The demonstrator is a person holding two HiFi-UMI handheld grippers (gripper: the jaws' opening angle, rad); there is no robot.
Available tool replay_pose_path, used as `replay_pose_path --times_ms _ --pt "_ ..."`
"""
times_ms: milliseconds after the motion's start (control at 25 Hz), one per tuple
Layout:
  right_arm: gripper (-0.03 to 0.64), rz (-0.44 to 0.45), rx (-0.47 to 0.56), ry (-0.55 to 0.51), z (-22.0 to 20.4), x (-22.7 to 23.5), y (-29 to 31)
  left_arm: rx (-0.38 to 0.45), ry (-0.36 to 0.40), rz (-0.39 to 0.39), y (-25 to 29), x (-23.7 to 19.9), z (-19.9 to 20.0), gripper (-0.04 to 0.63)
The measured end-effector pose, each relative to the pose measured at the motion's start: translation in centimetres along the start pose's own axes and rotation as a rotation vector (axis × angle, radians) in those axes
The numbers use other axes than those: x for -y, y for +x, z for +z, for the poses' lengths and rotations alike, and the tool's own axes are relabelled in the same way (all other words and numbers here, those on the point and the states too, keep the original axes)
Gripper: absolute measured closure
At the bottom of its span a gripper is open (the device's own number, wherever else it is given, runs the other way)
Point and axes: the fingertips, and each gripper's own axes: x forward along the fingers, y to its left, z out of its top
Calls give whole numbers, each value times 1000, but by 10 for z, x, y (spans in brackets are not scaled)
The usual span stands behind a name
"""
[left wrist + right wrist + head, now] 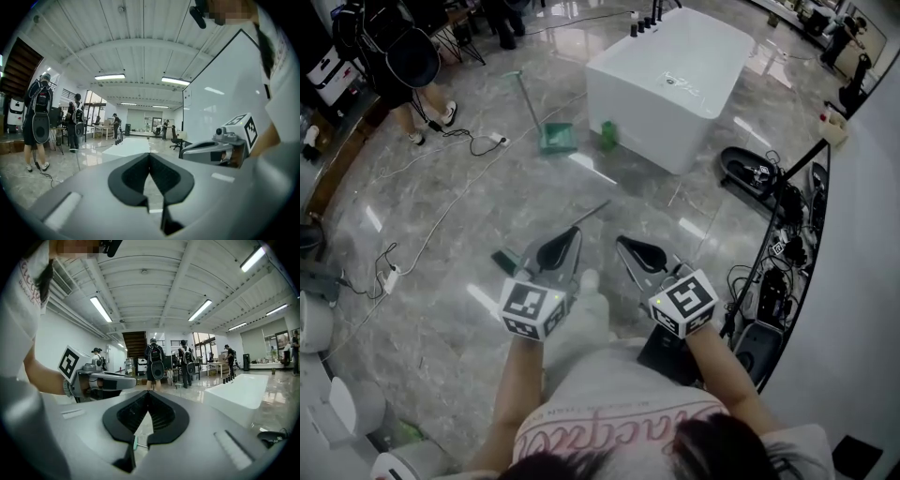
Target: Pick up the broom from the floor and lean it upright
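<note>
The broom (581, 221) lies on the grey marble floor, its thin dark handle running from upper right down to a green head (504, 262) that is partly hidden behind my left gripper. My left gripper (575, 232) hovers over the handle with its jaws shut and nothing between them; its tips (149, 154) meet. Beside it my right gripper (622, 241) is also shut and empty, its tips (148, 393) touching. Both point forward, nearly level. A sliver of green (135, 442) shows through the lower gap of the right jaws.
A white bathtub (675, 66) stands ahead. A green dustpan (555, 138) with an upright handle and a small green object (607, 135) sit near it. Black stands and cables (778, 244) line the right wall. A cable and power strip (391, 277) trail at left. A person (403, 66) stands far left.
</note>
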Motion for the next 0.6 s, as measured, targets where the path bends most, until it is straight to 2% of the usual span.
replay_pose_path --times_ms 280,440,600 --pt "615 -23 -49 -19 -1 49 46 -15 6 -61 60 -41 1 595" --pt "615 -27 -116 -42 -8 74 85 -68 22 -136 93 -64 -7 595" --pt "615 -52 -146 -27 -8 96 119 -101 13 -179 121 -90 -12 595"
